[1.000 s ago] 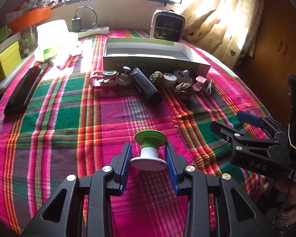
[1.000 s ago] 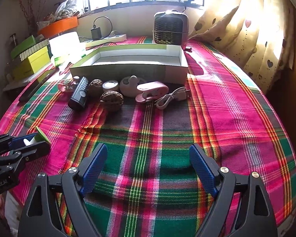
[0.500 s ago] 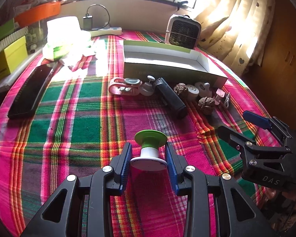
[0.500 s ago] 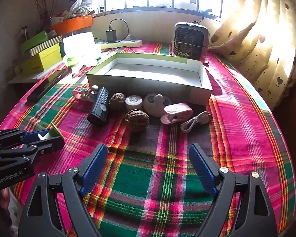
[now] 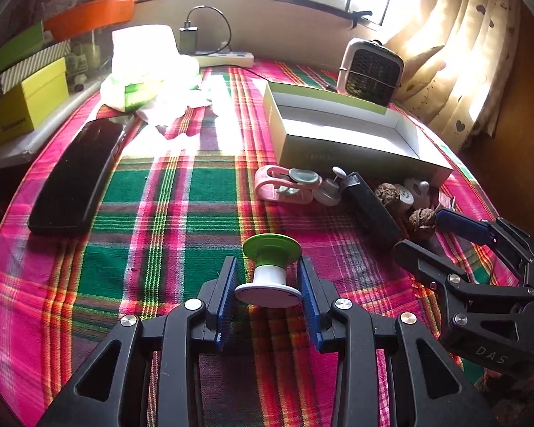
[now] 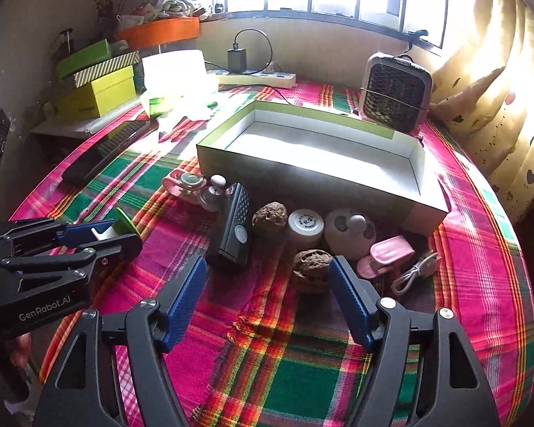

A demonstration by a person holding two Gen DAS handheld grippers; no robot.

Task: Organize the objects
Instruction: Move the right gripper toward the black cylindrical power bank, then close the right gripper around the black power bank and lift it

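Observation:
My left gripper [image 5: 268,284] is shut on a green and white spool [image 5: 270,270] and holds it above the plaid cloth; it also shows at the left of the right wrist view [image 6: 99,235]. My right gripper [image 6: 267,295] is open and empty, just short of a walnut [image 6: 311,268]. An open, empty cardboard box [image 6: 302,174] lies behind a row of small items: a black remote [image 6: 235,227], a second walnut [image 6: 270,214], a white round tin [image 6: 304,226], a pink clip [image 6: 386,256] and a white cable [image 6: 414,272].
A pink holder [image 5: 284,186] and a small knob [image 5: 329,192] lie left of the row. A long black case [image 5: 78,174] lies at the table's left. A small heater [image 6: 395,96], a power strip [image 6: 256,78] and stacked boxes [image 6: 96,85] stand at the back.
Both grippers have moved forward towards the row of items and the box. The left gripper has kept hold of the spool. The right gripper has stayed open.

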